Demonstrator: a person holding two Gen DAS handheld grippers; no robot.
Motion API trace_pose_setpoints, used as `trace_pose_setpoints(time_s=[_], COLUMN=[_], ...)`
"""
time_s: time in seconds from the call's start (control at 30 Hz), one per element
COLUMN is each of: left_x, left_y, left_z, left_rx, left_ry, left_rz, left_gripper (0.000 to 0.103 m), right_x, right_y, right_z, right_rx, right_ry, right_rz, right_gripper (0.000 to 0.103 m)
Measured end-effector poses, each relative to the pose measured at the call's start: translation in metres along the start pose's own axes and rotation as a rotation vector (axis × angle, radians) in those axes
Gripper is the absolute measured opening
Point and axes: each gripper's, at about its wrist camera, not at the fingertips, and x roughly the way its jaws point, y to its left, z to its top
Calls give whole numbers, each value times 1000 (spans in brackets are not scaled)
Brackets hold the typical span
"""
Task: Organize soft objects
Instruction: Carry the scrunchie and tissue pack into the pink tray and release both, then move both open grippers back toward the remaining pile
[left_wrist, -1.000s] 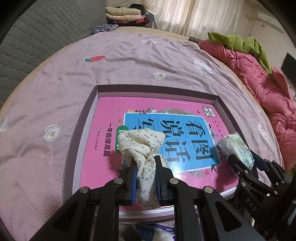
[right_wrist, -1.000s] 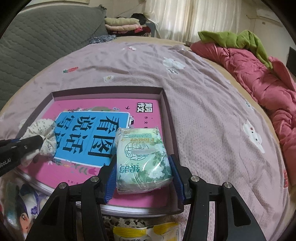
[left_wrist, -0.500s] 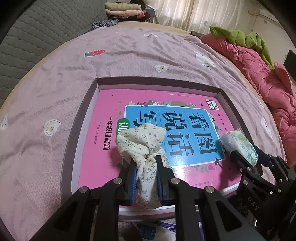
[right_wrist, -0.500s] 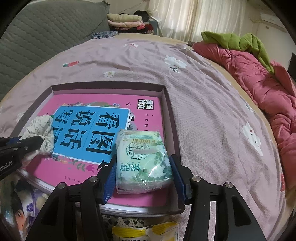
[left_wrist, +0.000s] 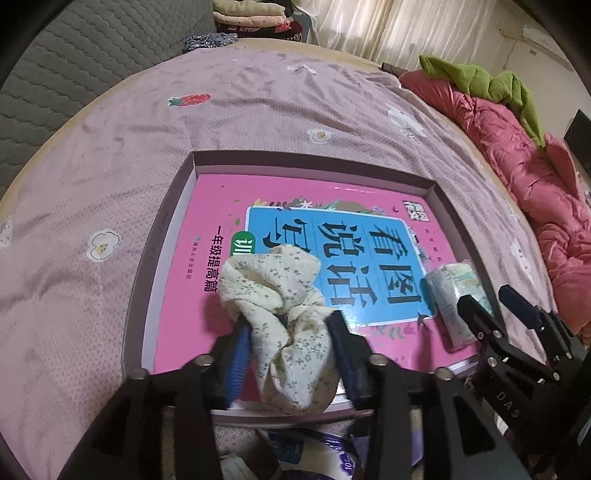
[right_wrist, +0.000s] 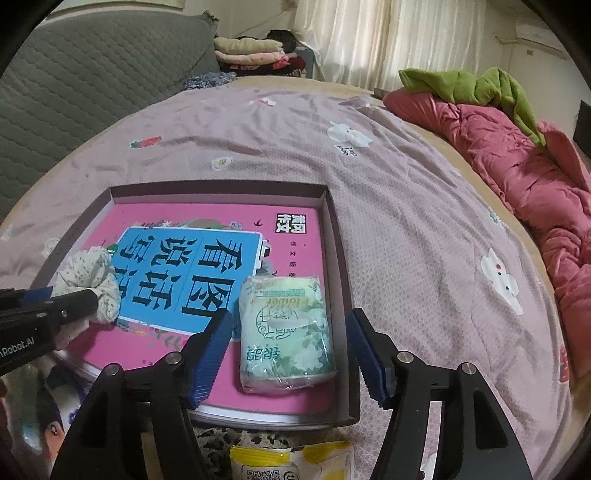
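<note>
A shallow mauve box (left_wrist: 162, 236) lies on the bed with a pink book (left_wrist: 207, 295) lining its floor. My left gripper (left_wrist: 288, 328) has its jaws spread; a cream floral cloth (left_wrist: 280, 291) rests loosely between them on the box's near left part. It also shows in the right wrist view (right_wrist: 88, 280). My right gripper (right_wrist: 288, 332) is open; a green tissue pack (right_wrist: 284, 332) lies between its fingers on the book in the box's near right corner, free of the blue pads (right_wrist: 210, 350).
The box (right_wrist: 340, 266) sits on a lilac bedsheet (right_wrist: 406, 206). A pink quilt (right_wrist: 517, 177) with a green garment (right_wrist: 461, 85) is heaped at right. Folded clothes (right_wrist: 251, 51) are stacked at the back. Packets (right_wrist: 291, 461) lie below the box's near edge.
Both grippers have opened. The right one let the tissue pack down in the box; the left one's jaws spread off the floral cloth, which now rests on the book.
</note>
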Motion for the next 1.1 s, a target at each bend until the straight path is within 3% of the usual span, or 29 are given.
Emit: trace_pose_setpoints(time_s=[0.03, 0.4, 0.53, 1.1], left_x=[-1, -19, -28, -77], left_y=[0, -1, 1, 25], left_z=[0, -2, -3, -10], left_rx=[-2, 4, 5, -49], left_ry=[-3, -13, -33, -115], left_rz=[1, 48, 47, 36], left_gripper=[52, 54, 61, 62], right_x=[-1, -20, -28, -74], right_y=[0, -3, -5, -24], right_z=[0, 7, 9, 12], right_rx=[-4, 11, 24, 78], right_ry=[-4, -63, -85, -177], right_rz=[2, 35, 42, 83], right_gripper=[68, 71, 72, 73])
